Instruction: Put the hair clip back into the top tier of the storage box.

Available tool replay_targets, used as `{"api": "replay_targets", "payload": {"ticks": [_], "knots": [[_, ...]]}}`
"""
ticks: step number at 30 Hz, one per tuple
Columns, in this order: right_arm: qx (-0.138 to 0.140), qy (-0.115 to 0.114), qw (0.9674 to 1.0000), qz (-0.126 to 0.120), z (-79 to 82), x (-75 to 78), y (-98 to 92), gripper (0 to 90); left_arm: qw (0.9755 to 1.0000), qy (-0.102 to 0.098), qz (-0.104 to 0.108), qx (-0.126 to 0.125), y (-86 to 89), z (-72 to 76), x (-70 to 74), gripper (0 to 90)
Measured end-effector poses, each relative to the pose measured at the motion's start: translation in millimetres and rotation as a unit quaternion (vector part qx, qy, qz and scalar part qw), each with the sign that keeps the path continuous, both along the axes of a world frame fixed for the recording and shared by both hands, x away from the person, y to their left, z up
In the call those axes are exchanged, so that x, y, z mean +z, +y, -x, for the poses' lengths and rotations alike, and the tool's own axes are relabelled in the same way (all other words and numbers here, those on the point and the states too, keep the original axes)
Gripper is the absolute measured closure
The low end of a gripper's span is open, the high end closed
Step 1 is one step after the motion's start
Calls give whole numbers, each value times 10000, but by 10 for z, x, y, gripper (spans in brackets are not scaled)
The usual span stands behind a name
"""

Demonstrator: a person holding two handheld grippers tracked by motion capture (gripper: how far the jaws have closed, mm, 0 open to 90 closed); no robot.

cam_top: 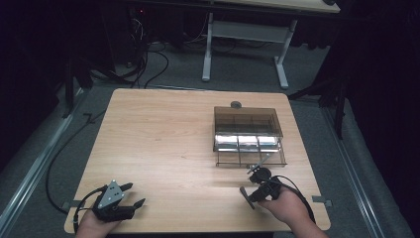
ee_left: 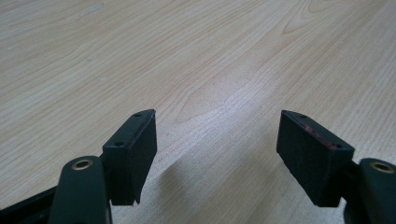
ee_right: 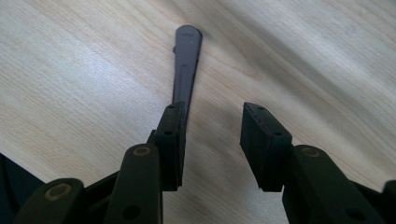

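A slim dark flat handle-like piece (ee_right: pixel 187 60) lies on the wooden table (cam_top: pixel 163 139). My right gripper (ee_right: pixel 212 112) is open just above the table, and its left jaw rests over the near end of that piece; nothing is between the jaws. From above, the right gripper (cam_top: pixel 255 191) is held by a hand near the front right edge, with the dark piece (cam_top: pixel 246 197) beside it. My left gripper (cam_top: pixel 133 195) sits at the front left corner. It is open wide over bare wood (ee_left: pixel 217 116).
A smoky transparent box (cam_top: pixel 247 130) with a divided tray (cam_top: pixel 251 158) pulled out toward me stands right of the table's middle. A small dark round object (cam_top: pixel 236 104) lies behind it. Cables and a white desk frame (cam_top: pixel 245 34) are on the floor beyond.
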State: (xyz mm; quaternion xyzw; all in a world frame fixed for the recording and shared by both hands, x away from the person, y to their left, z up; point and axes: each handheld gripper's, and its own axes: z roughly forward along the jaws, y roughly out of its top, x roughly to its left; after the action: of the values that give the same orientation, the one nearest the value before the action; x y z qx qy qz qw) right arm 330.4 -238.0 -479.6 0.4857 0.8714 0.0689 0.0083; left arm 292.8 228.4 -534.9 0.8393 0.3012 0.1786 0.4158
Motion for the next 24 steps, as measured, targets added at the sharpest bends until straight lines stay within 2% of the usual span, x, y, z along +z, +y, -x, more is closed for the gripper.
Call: {"api": "replay_targets", "payload": {"ticks": [1, 2, 3, 4, 10, 11, 12, 14, 22, 24], "knots": [[-221, 114, 9997, 32, 16, 14, 37, 604, 10000, 0, -1, -1, 0, 1, 0, 293], [-143, 98, 9998, 68, 5, 13, 50, 604, 10000, -3, -1, -2, 0, 1, 0, 293], [237, -37, 9997, 51, -35, -3, 34, 604, 10000, -4, -4, -3, 0, 1, 1, 293], [51, 42, 10000, 61, -23, 4, 75, 604, 10000, -4, -6, -2, 1, 1, 1, 293], [75, 123, 9997, 173, -70, -25, 213, 620, 10000, -6, 8, 5, 3, 5, 0, 292], [247, 63, 9995, 189, -92, -42, 218, 627, 10000, -4, 5, 4, 4, 5, 0, 292], [132, 120, 9996, 226, -87, -46, 249, 632, 10000, -5, 6, 6, 4, 5, 0, 292], [228, 76, 9993, 270, -104, -59, 267, 653, 10000, -7, 10, 9, 5, 5, 1, 291], [283, 57, 9990, 354, -137, -86, 318, 695, 10000, 0, 13, 8, 6, 4, 0, 291], [344, 31, 9986, 413, -141, -86, 324, 753, 10000, -5, 12, -9, 8, 3, 1, 291]]}}
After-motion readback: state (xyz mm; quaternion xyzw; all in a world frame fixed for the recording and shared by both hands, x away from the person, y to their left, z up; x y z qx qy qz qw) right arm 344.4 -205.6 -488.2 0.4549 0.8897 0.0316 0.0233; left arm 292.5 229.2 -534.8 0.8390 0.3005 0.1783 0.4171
